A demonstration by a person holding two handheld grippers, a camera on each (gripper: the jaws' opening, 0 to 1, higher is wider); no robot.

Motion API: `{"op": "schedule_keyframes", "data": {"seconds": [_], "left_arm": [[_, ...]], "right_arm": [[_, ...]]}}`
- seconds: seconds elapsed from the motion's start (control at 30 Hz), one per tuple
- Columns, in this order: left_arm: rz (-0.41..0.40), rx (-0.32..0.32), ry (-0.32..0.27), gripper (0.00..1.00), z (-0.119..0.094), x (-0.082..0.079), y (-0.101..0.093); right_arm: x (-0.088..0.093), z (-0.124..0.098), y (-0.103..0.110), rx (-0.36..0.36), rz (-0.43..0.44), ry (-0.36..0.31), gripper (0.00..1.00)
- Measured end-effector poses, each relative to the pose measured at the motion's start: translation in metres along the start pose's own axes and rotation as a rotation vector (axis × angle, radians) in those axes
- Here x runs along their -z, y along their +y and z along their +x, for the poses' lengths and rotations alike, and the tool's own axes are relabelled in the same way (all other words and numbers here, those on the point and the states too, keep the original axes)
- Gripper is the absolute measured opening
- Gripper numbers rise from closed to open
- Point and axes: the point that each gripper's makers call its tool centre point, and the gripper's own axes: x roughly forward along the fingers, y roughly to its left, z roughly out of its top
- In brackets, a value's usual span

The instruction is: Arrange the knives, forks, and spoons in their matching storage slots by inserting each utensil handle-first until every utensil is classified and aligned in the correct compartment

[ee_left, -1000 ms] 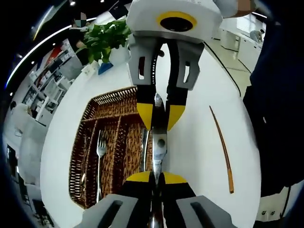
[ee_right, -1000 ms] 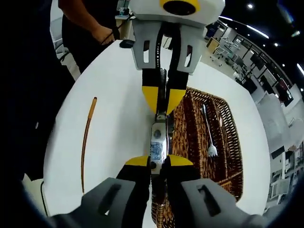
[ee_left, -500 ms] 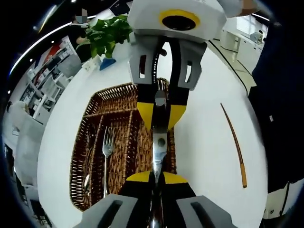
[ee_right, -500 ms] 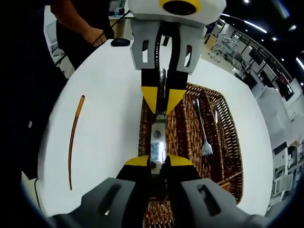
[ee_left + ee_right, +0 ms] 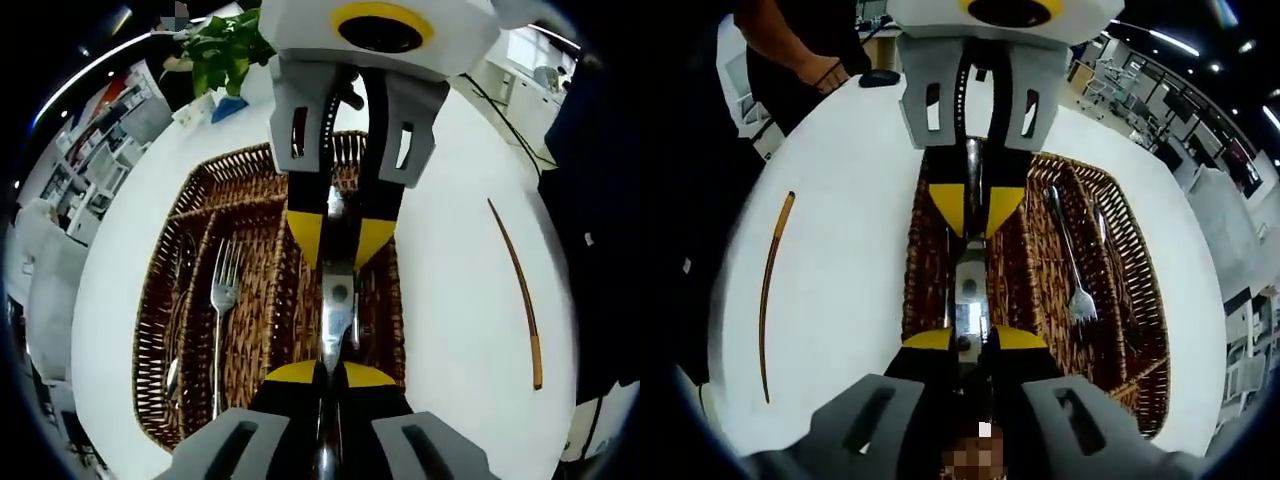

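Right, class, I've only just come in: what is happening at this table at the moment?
A person holds two grippers nose to nose, both shut on one steel knife above a wicker cutlery tray on a white table. The left gripper holds one end, the right gripper the other. A fork already lies in a neighbouring slot. A thin brown stick lies on the table beside the tray.

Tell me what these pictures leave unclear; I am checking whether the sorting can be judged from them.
- Utensil held between both grippers: both grippers cover its ends in both views, so knife or spoon cannot be told.
- Basket compartment under it: hidden by the right gripper in the left gripper view.
- Utensil beside the fork: too dark in the right gripper view.
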Motion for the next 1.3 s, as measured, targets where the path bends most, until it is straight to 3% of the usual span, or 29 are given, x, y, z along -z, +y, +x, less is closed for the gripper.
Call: {"op": "schedule_keyframes", "data": {"seconds": [0.57, 0.9, 1.3], "left_arm": [[-0.044, 0.019, 0.013, 0.07, 0.019, 0.01, 0.006], [-0.033, -0.006, 0.016, 0.06, 0.024, 0.01, 0.009], [-0.056, 0.004, 0.053, 0.15, 0.021, 0.025, 0.007]], "right_arm": [[0.011, 0.017, -0.006, -0.001, 0.007, 0.026, 0.13], [0.023, 0.022, -0.008, 0.008, 0.006, 0.067, 0.13], [0.024, 0.02, -0.007, -0.008, 0.054, 0.05, 0.13]]}}
